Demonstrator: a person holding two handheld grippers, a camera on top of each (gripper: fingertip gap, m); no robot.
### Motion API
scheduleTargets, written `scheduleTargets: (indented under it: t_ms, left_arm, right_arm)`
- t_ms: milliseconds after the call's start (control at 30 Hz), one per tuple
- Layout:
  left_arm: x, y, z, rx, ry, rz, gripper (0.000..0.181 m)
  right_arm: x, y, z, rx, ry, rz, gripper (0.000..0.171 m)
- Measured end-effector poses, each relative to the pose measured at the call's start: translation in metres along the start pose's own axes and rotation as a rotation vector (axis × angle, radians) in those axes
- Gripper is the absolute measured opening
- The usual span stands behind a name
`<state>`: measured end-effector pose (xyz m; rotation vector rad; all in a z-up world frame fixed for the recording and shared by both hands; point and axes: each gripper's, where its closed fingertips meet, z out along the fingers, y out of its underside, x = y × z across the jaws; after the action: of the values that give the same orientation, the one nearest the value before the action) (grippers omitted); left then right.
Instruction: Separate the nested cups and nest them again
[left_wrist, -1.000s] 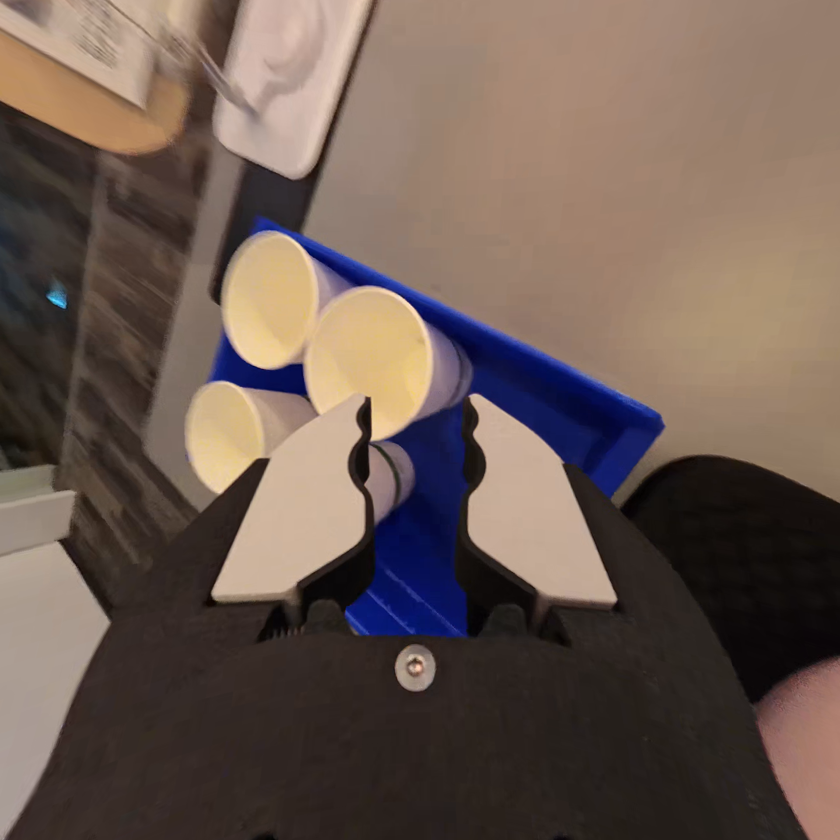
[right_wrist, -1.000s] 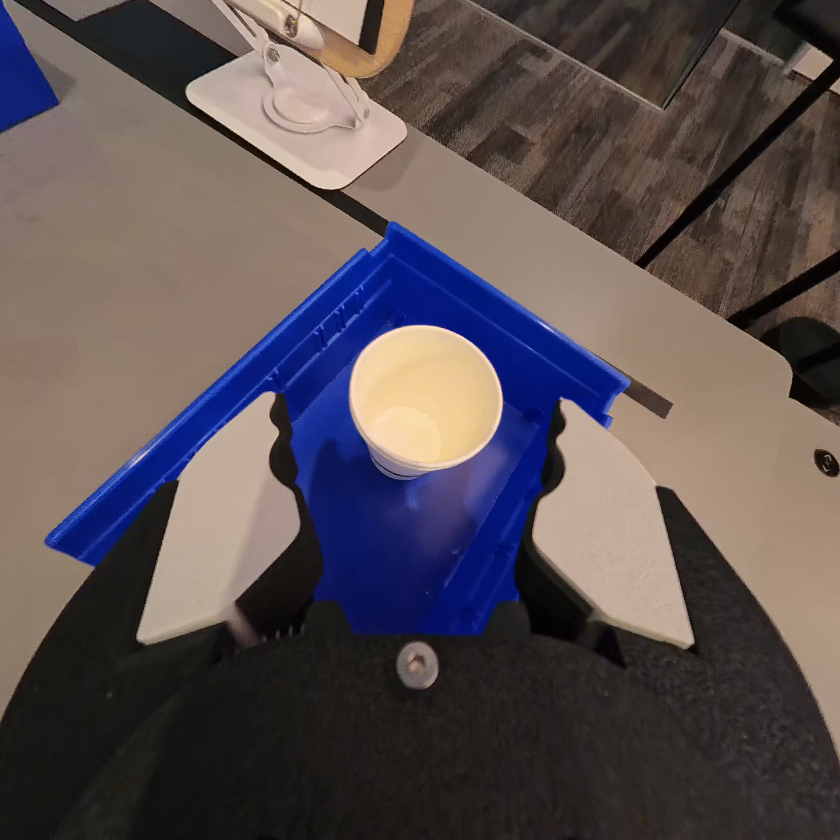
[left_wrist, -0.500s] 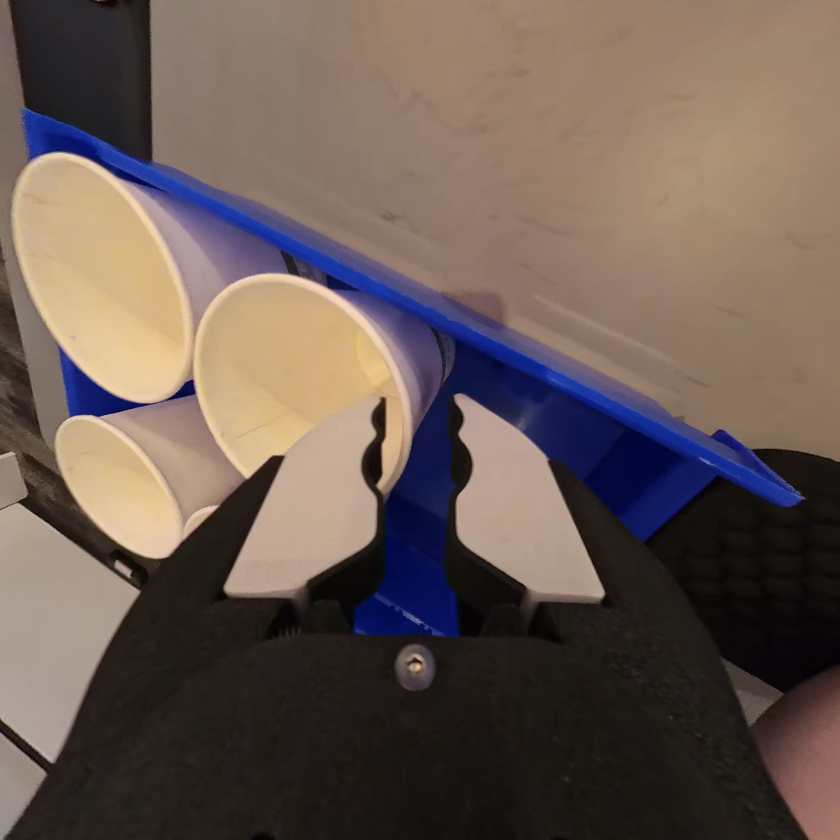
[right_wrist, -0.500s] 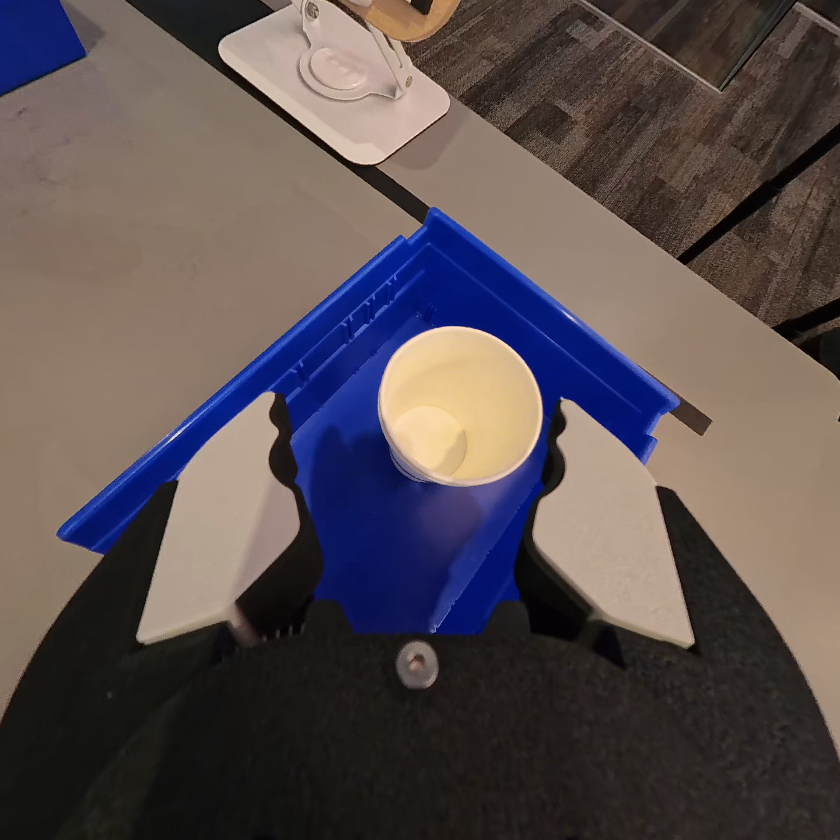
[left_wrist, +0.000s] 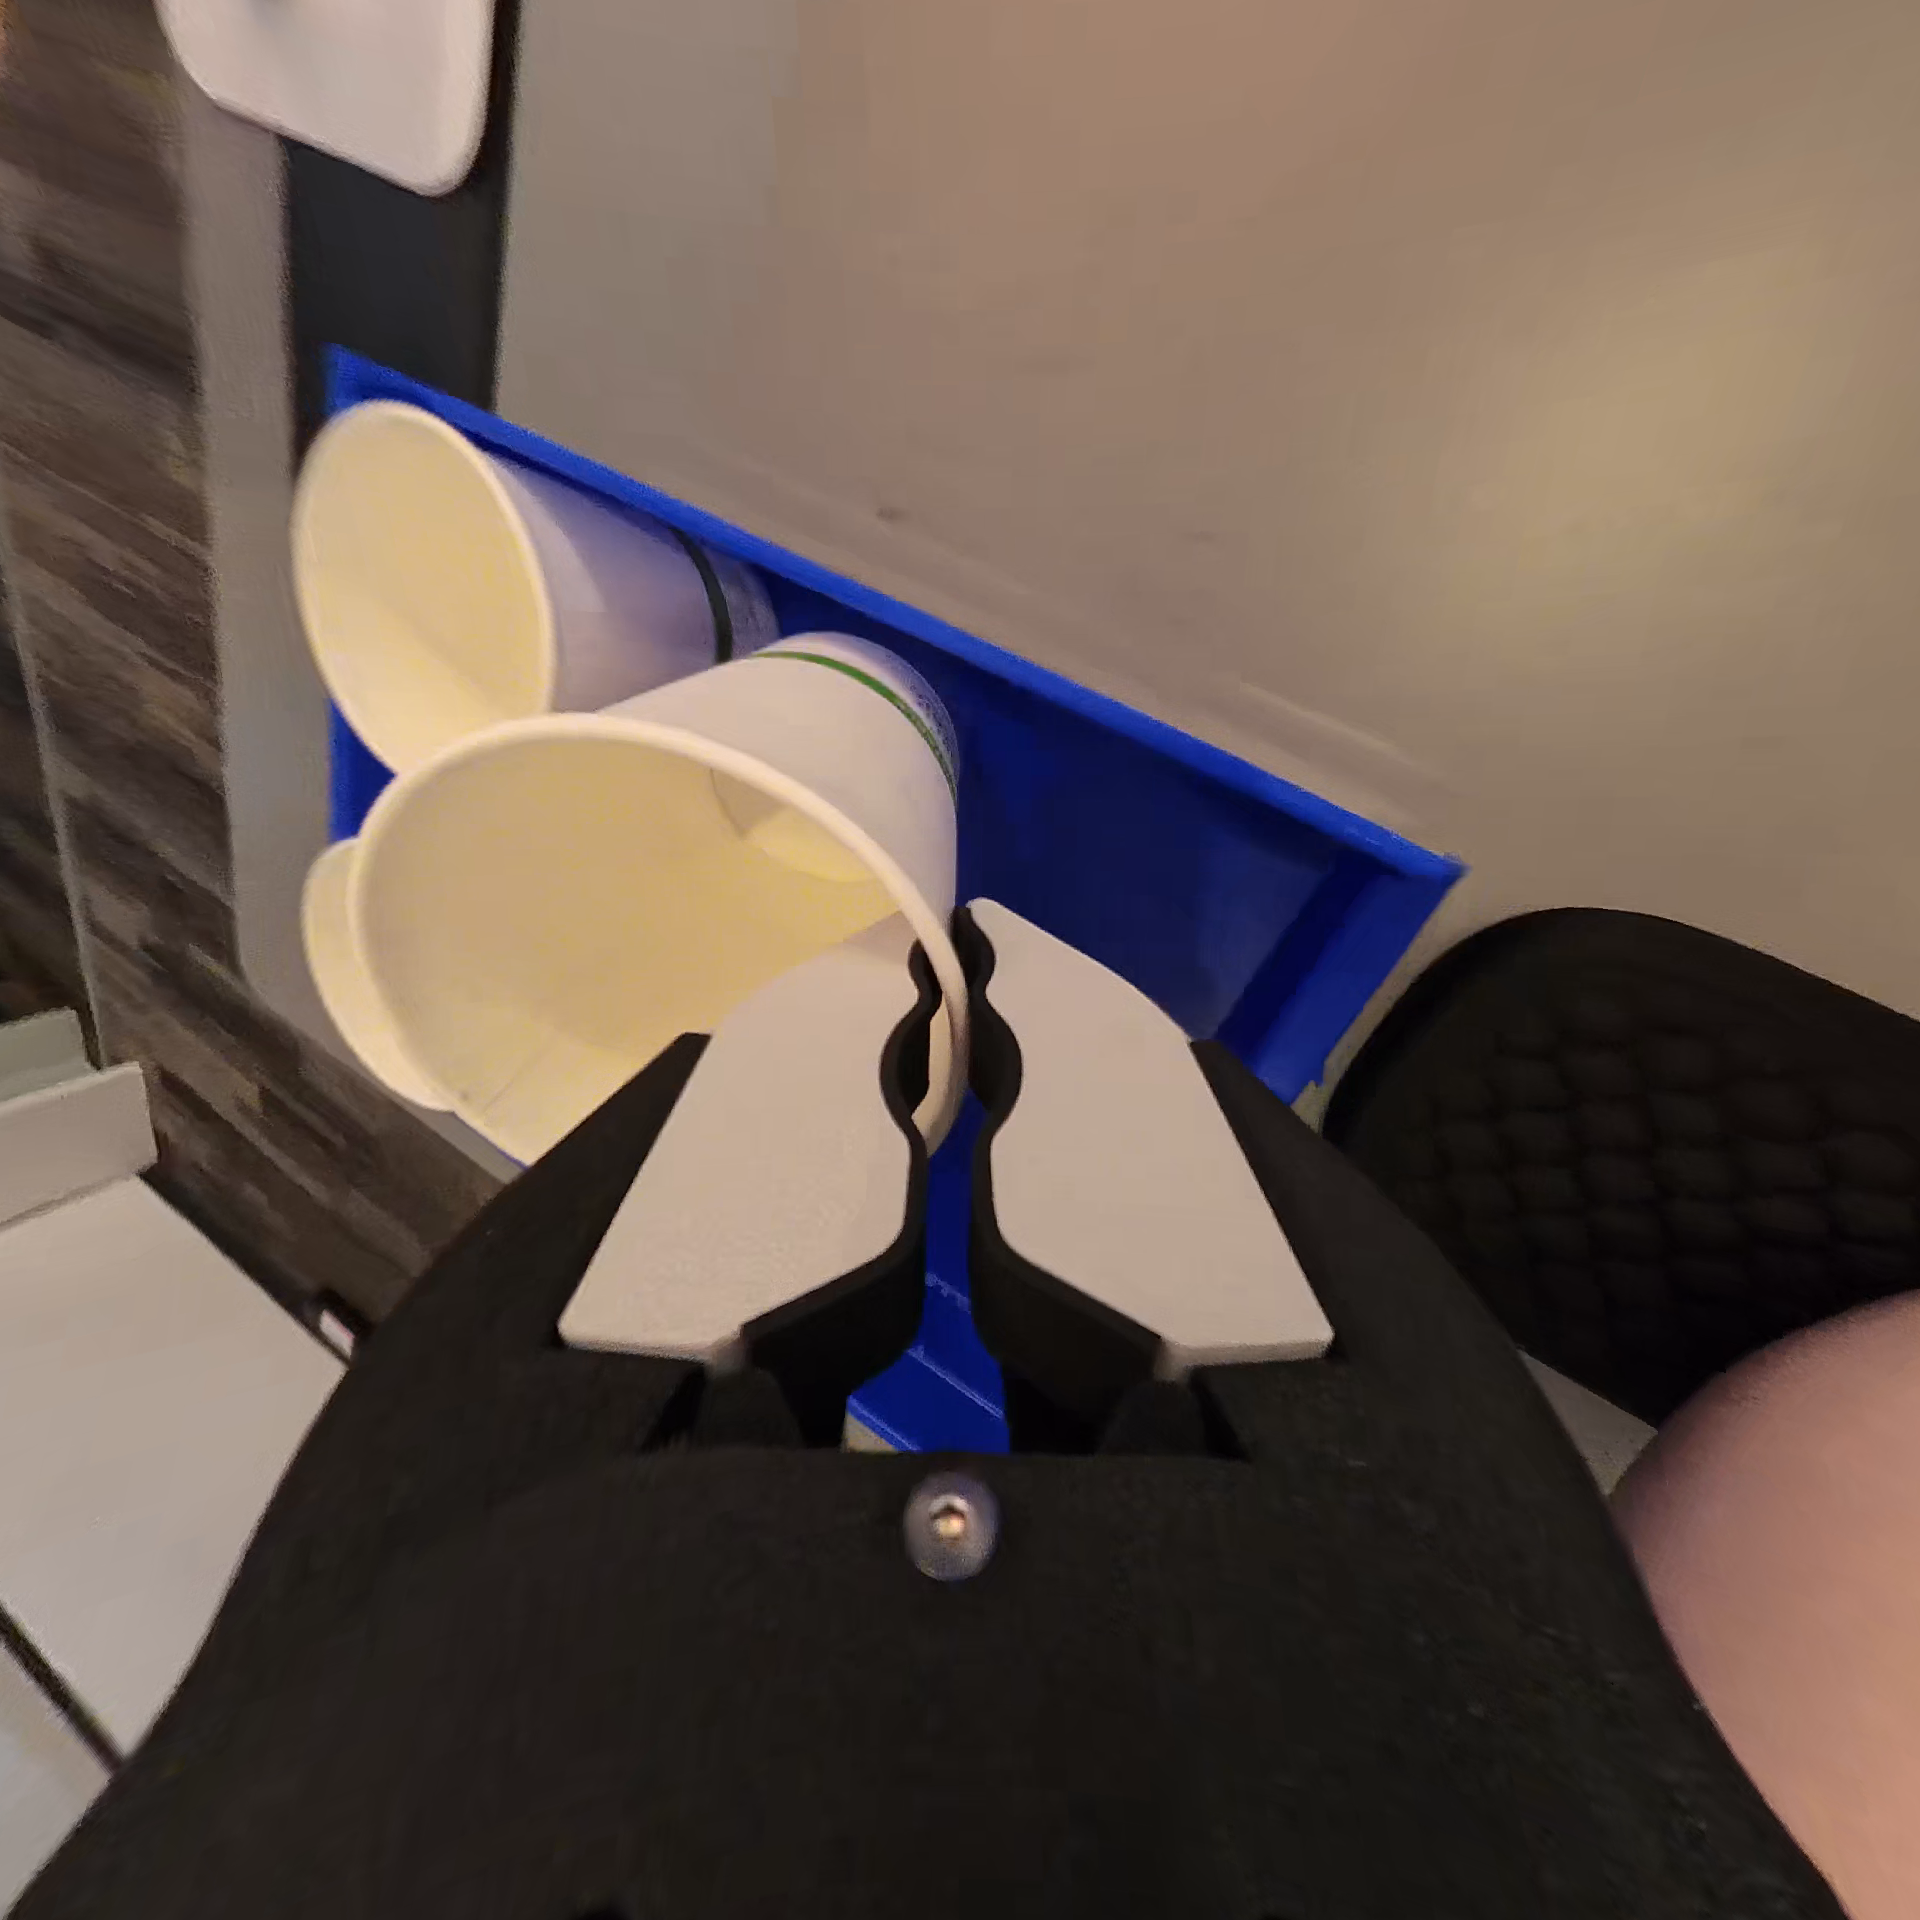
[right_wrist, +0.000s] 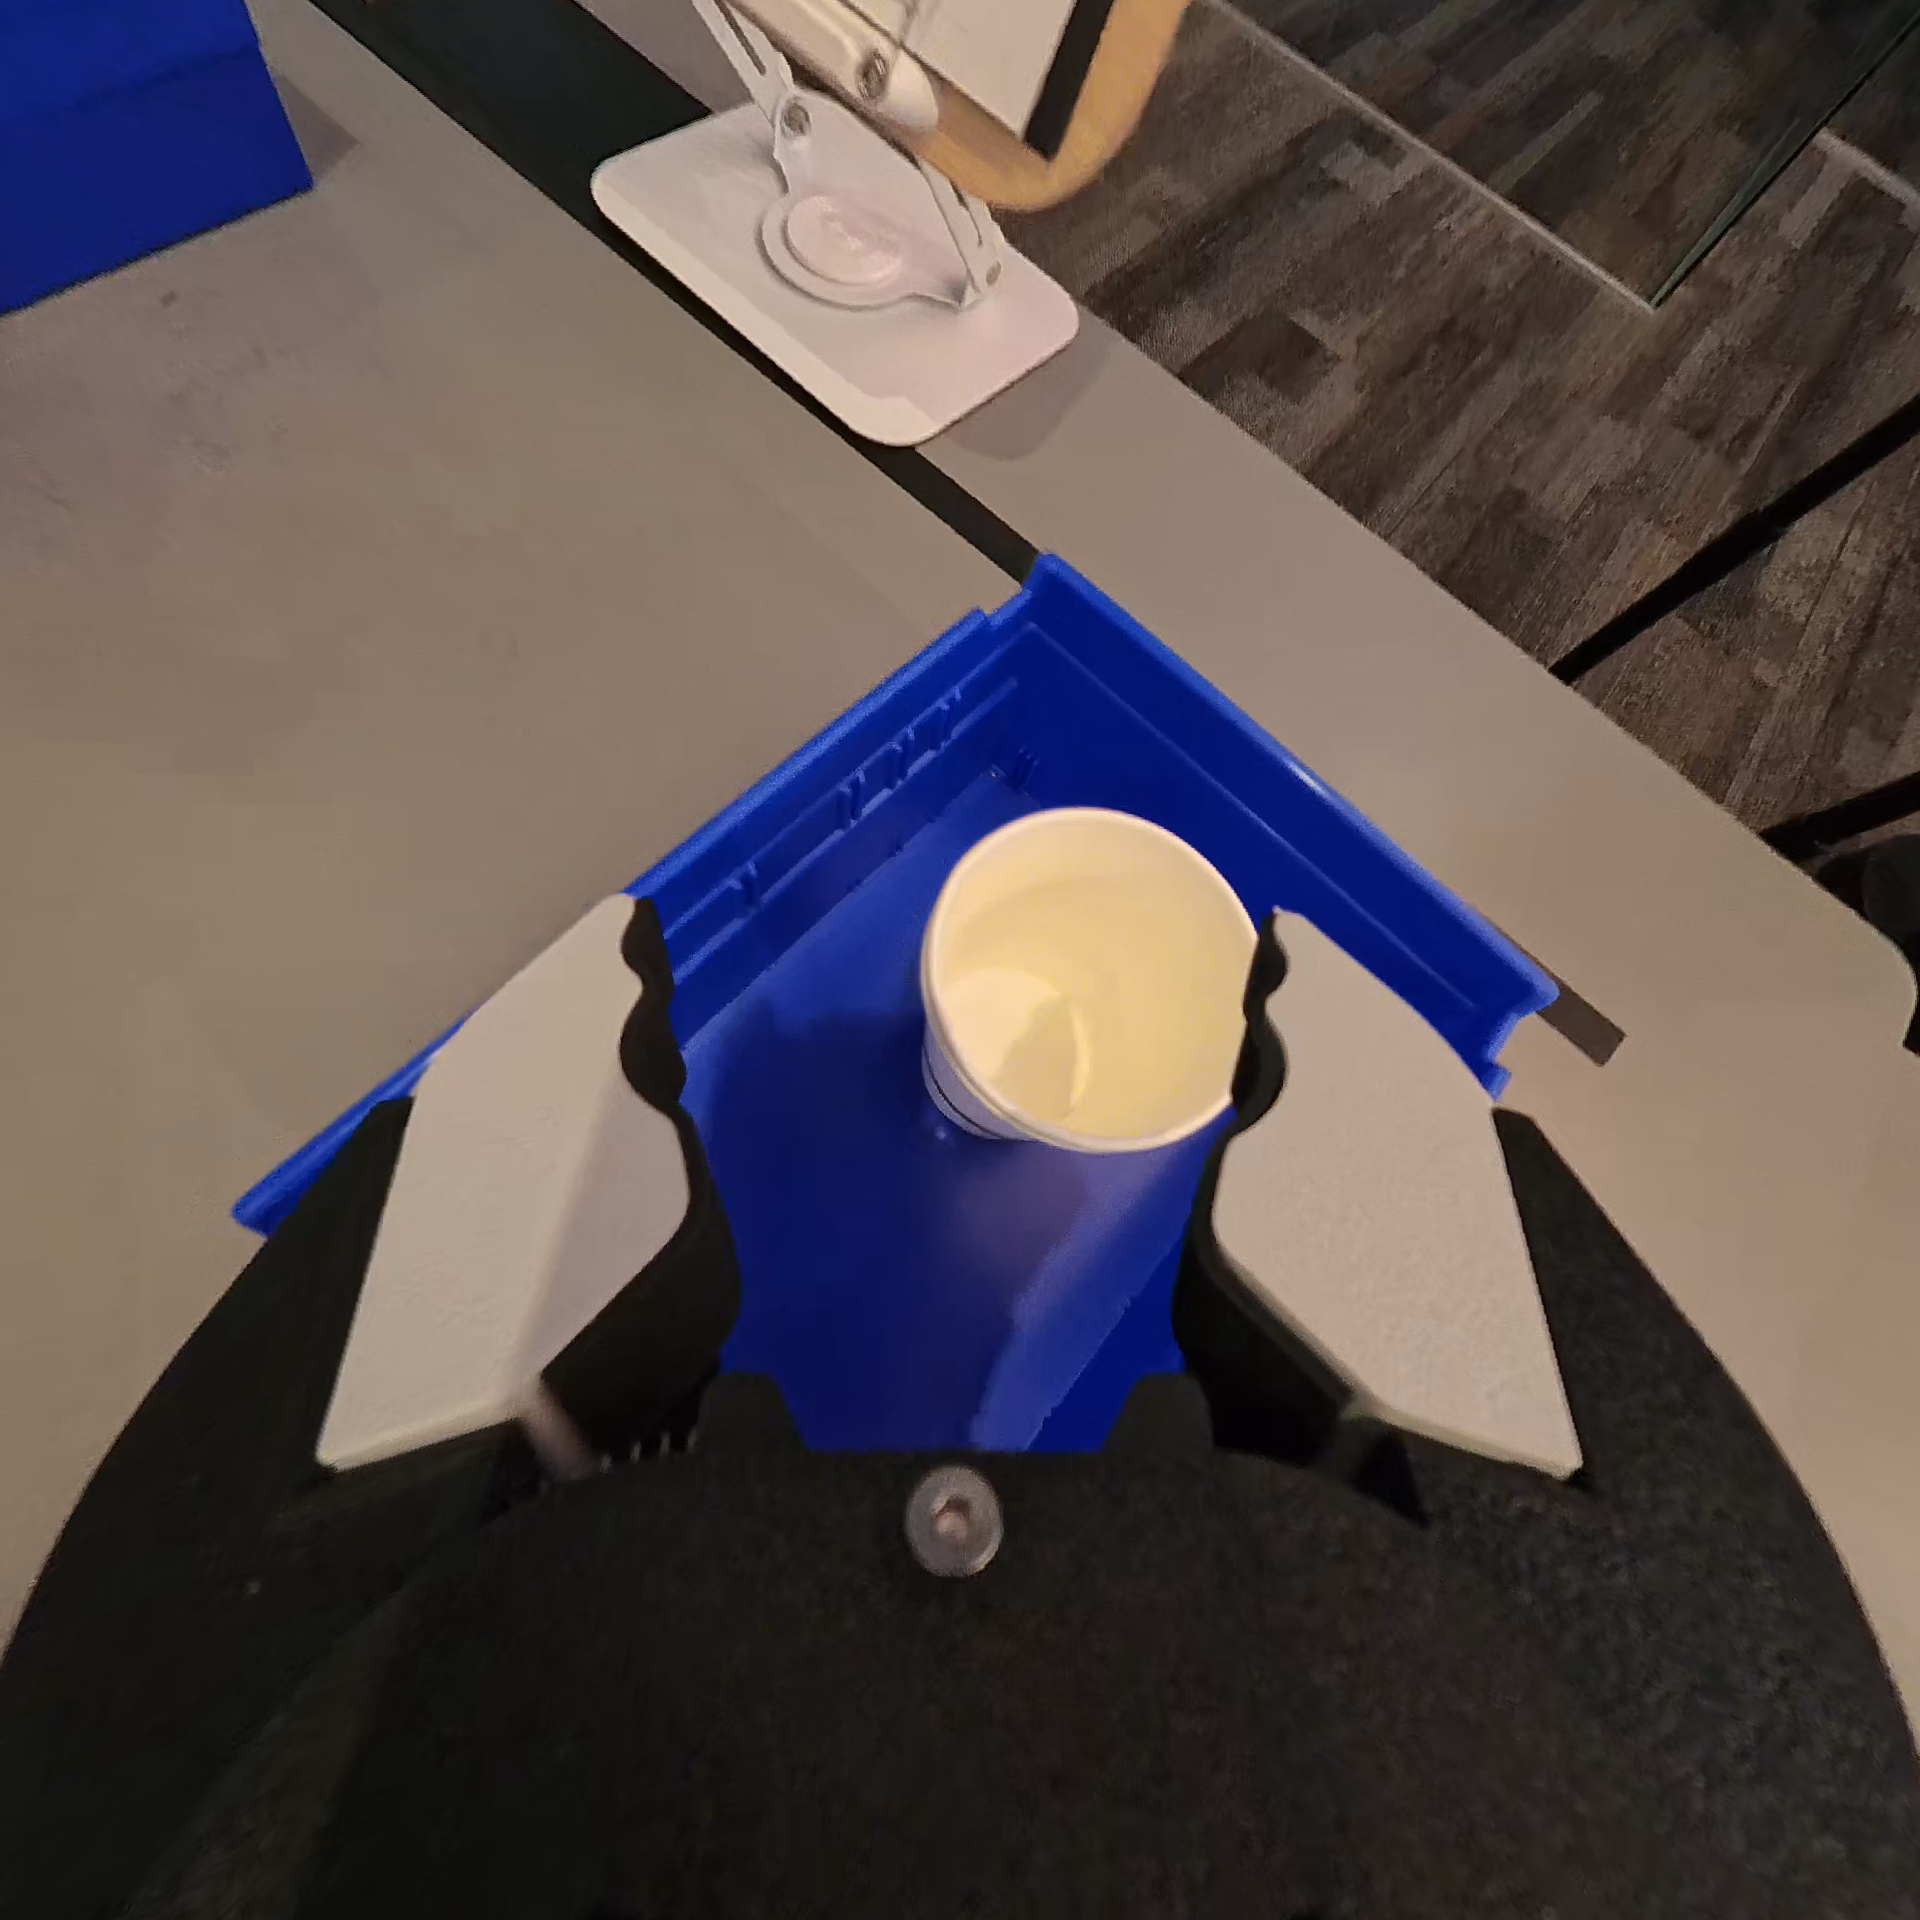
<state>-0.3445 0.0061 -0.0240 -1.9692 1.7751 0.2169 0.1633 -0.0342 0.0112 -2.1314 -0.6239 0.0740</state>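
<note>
Left claw (left_wrist: 948, 971) pinches the rim of a paper cup (left_wrist: 665, 894) above a blue bin (left_wrist: 1164, 831). Right claw (right_wrist: 945, 987), spread wide, flanks a single cup (right_wrist: 1086, 977) near its bin's (right_wrist: 1247, 769) far corner on the worktop (right_wrist: 416, 623).

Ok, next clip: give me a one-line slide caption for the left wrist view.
Left gripper pinches the rim of a paper cup, two more cups behind it in the blue bin.

Office-type room, likely a workstation area. Evidence: wide grey table (right_wrist: 436, 582) with rounded corner, white monitor-arm base plate (right_wrist: 831, 301) mounted at its rear edge, dark wood-pattern floor (right_wrist: 1507, 343) beyond, black mesh chair (left_wrist: 1621, 1132) beside table. Blue plastic bins (right_wrist: 1299, 790) on table.
</note>
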Motion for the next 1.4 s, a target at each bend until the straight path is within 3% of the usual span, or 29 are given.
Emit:
scheduleTargets:
  t_ms: [267,433,533,633,967,1400]
  left_arm:
    - [0.02,-0.014,-0.063,0.293,-0.053,0.086,0.002]
    - [0.067,-0.065,-0.086,0.526,0.056,0.362,0.002]
    - [0.091,-0.085,-0.084,0.565,0.142,0.48,0.002]
    - [0.105,-0.1,-0.077,0.596,0.221,0.546,0.001]
    - [0.145,-0.137,-0.055,0.658,0.428,0.679,0.001]
    - [0.166,-0.147,-0.05,0.657,0.479,0.76,0.001]
  right_arm:
    - [-0.083,-0.056,-0.002,0.128,-0.204,-0.202,0.103]
    - [-0.178,-0.095,0.003,0.267,-0.591,-0.241,0.102]
    - [-0.229,-0.101,0.005,0.267,-0.833,-0.22,0.096]
    - [-0.26,-0.099,0.013,0.234,-0.938,-0.234,0.097]
    - [-0.319,-0.093,0.028,0.184,-1.166,-0.198,0.098]
    - [-0.345,-0.067,0.032,0.037,-1.309,-0.225,0.087]
